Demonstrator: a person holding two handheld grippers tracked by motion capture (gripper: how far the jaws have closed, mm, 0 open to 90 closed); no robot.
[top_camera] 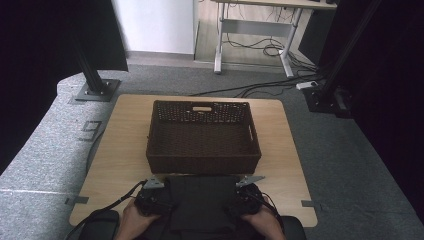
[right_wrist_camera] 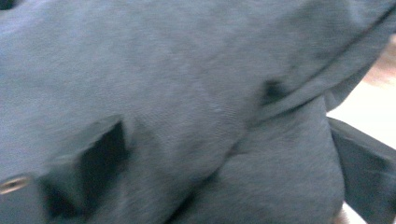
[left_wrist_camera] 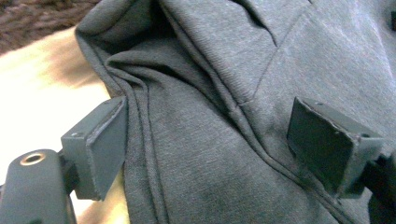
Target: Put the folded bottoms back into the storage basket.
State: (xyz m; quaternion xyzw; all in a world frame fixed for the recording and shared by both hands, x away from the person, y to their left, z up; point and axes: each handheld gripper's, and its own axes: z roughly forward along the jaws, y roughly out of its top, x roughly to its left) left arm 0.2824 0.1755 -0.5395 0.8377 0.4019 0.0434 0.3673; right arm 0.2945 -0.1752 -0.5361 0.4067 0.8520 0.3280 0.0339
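A dark grey folded garment [top_camera: 201,200] lies at the table's front edge, just before a dark woven basket [top_camera: 203,161]. A hand holds my left gripper [top_camera: 159,196] at the garment's left side and another holds my right gripper [top_camera: 239,196] at its right side. In the left gripper view the left gripper [left_wrist_camera: 212,140] is open, its jaws wide apart astride a creased fold of the grey cloth [left_wrist_camera: 196,154]. The right gripper view is blurred; there the right gripper [right_wrist_camera: 229,170] is open too, with grey cloth [right_wrist_camera: 187,93] bulging between its jaws.
The rectangular basket stands in the middle of the wooden table [top_camera: 120,150], with nothing seen inside it. Grey carpet surrounds the table. Black stand bases [top_camera: 95,90] sit at the far left and far right, and a desk with cables [top_camera: 265,47] is beyond.
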